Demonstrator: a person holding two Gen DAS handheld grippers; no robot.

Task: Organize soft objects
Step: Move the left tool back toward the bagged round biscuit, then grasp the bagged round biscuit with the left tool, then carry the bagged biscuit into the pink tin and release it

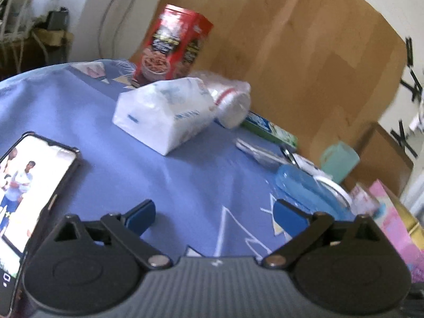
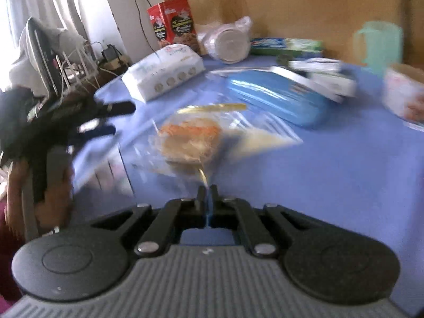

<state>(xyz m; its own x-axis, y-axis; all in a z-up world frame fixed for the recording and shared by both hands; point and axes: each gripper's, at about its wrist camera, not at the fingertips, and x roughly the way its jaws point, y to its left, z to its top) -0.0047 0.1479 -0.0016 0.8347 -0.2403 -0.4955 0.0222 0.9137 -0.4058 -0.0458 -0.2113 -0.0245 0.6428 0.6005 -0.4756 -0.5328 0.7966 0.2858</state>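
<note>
A clear plastic bag [image 2: 190, 137] holding orange-and-tan food lies on the blue tablecloth [image 2: 331, 175] just ahead of my right gripper [image 2: 208, 193]. That gripper is shut, and a thin yellowish tail of the bag runs in between its tips. A white soft tissue pack [image 1: 164, 114] [image 2: 164, 74] lies farther back. My left gripper [image 1: 214, 218] hovers low over bare cloth with its blue pads [image 1: 140, 217] wide apart and nothing between them. In the right wrist view a hand [image 2: 53, 185] holds it at the table's left edge.
A blue lidded box [image 2: 275, 98], a red carton [image 1: 172, 45], a sleeve of plastic cups [image 1: 230, 100], a green-and-blue carton [image 1: 270, 129], a teal jug [image 2: 379, 45] and a pink box [image 1: 392, 217] crowd the back and right. A lit phone [image 1: 31, 185] lies at the left.
</note>
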